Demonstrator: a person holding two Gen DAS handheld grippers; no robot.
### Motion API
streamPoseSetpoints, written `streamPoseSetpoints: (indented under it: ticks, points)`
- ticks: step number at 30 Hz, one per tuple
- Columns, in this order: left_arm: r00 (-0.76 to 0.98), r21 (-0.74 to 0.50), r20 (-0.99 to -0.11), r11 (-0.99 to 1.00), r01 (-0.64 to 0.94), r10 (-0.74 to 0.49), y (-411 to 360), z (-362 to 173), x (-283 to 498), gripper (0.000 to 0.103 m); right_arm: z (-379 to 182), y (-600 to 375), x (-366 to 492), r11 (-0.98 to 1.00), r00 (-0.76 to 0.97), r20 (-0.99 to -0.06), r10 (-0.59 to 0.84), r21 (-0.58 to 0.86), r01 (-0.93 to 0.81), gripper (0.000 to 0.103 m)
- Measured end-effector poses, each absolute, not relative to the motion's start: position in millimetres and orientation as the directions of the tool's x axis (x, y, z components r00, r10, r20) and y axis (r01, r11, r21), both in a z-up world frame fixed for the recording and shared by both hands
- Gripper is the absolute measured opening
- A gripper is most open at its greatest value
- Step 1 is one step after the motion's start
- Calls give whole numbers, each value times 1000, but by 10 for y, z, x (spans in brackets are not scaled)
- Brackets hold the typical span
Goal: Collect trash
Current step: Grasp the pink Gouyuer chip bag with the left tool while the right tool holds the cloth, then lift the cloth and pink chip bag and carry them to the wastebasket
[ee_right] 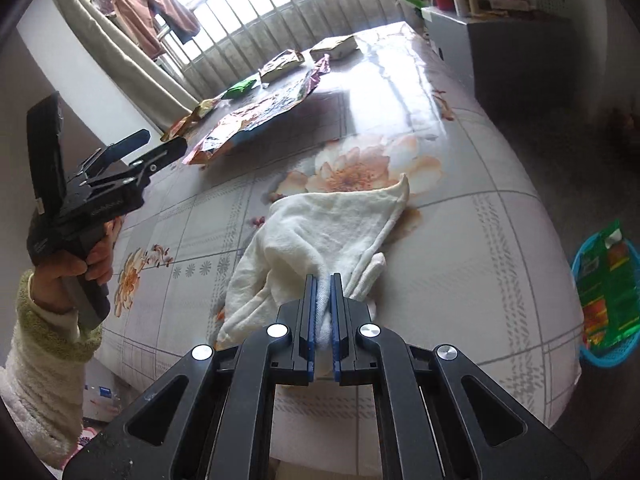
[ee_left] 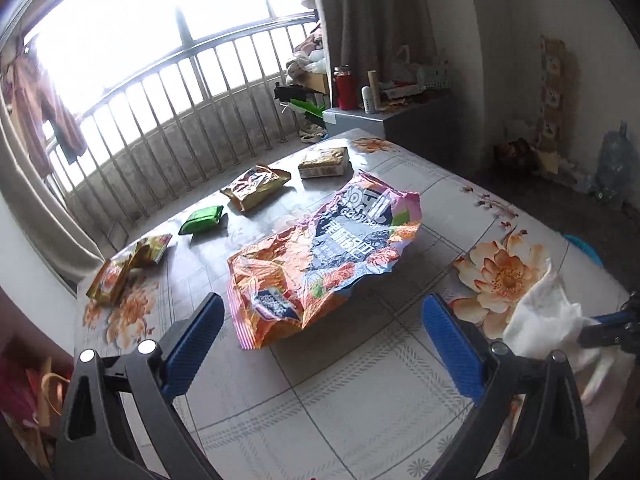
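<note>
Right gripper (ee_right: 323, 312) clamped on white cloth (ee_right: 320, 232); left gripper (ee_left: 324, 344) spread wide, empty, just before orange bag (ee_left: 320, 256). Best lifted gently, cloth bunched, clear of bag.

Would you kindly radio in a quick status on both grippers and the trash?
Right gripper shut on white cloth. Left gripper open, empty, facing big orange bag. Path clear.

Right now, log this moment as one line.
right gripper: shut on white cloth | left gripper: open, empty, facing orange bag | table: wrappers uncollected
</note>
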State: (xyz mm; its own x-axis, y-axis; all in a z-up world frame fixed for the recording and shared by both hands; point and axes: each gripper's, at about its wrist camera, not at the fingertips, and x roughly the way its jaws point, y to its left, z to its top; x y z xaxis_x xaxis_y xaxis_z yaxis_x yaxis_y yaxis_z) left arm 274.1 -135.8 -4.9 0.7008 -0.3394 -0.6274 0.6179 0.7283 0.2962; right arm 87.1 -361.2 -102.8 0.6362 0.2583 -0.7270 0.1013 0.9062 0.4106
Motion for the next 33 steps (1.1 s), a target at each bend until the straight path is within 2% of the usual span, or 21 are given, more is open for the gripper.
streamPoseSetpoints:
  ticks: [2,5,10,13,18,23,30,32,33]
  points:
    - [739,409,-605,682,607,-296,-1562,-199,2770,94,-1065,-3701,813,889,640,-718,274,443,117,5]
    - [763,513,-599,615,598,-242,-1773,-433,2872,88,-1089,-3788,749,864,648,-702,297,486,131,5]
    - [768,560,-618,591,580,-168,-1901,-685,3118,73,-1116,-3853,704,835,658,-680,326,533,138,5]
    - [748,525,-644,619,585,-161,-1897,-695,3241,56,-1132,-3890,697,821,660,-670,340,553,139,5]
    - [717,473,-678,651,594,-162,-1876,-734,3335,9,-1157,-3951,655,804,668,-656,353,577,142,5]
    - [724,410,-660,712,570,-200,-1761,-572,3210,3,-1171,-3979,620,798,671,-652,354,585,146,5]
    - [683,310,-679,738,599,-268,-1484,-331,2616,3,-1112,-3987,508,802,662,-660,355,579,147,11]
    - [662,286,-694,736,613,-282,-1435,-324,2441,3,-1088,-3982,460,808,664,-663,347,570,147,20]
    - [647,267,-705,737,621,-290,-1410,-331,2356,3,-1070,-3985,430,809,670,-659,342,569,147,30]
